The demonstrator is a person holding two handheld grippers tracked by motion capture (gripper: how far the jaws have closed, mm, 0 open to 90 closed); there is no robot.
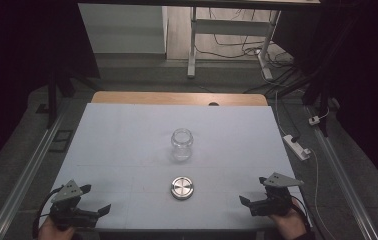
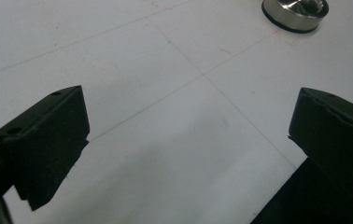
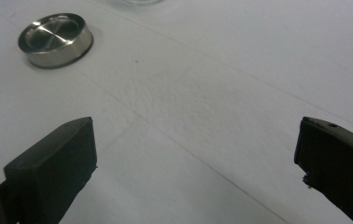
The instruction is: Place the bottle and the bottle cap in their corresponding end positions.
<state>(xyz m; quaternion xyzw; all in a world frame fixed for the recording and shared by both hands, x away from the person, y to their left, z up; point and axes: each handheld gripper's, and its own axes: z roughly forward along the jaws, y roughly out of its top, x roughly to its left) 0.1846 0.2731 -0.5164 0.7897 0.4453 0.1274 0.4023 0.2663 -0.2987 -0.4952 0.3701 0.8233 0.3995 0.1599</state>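
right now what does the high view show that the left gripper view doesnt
High view alone: the open glass jar standing upright behind the lid, the right gripper with its hand, and the floor cables and power strip beyond the table. Left gripper view alone: faint pencil lines and reddish marks on the sheet. Both: the metal lid lying apart from the jar, the white table surface, and the left gripper, jaws wide apart.
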